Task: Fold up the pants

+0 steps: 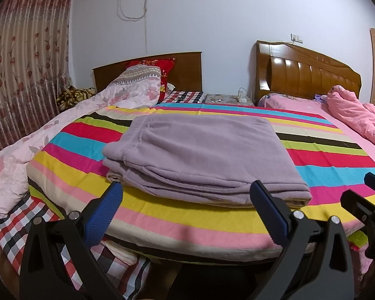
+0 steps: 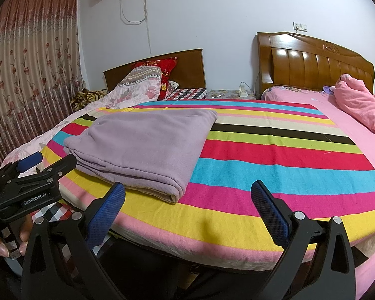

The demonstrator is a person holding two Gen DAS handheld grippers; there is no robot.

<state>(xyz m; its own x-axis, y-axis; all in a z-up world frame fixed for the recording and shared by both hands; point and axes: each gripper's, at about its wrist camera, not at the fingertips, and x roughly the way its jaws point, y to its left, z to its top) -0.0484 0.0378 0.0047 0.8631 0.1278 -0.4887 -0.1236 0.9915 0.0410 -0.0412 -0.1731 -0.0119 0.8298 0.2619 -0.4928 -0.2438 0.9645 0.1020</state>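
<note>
The lilac pants [image 1: 200, 155] lie folded in a flat rectangular stack on the striped blanket [image 1: 162, 220], several layers showing at the near edge. My left gripper [image 1: 187, 195] is open and empty, held just short of the stack's near edge, above the blanket. In the right wrist view the pants [image 2: 147, 147] sit to the left. My right gripper [image 2: 187, 195] is open and empty over the blanket, to the right of the stack and clear of it. The left gripper [image 2: 35, 165] shows at that view's left edge, the right gripper [image 1: 370, 190] at the left view's right edge.
The striped blanket [image 2: 275, 155] covers the bed's near part. A floral quilt [image 1: 20, 155] is heaped at the left, a pink duvet [image 1: 355, 115] at the right. Two wooden headboards [image 1: 307, 75] and a nightstand [image 1: 227, 98] stand at the back wall. Curtains [image 1: 25, 62] hang at the left.
</note>
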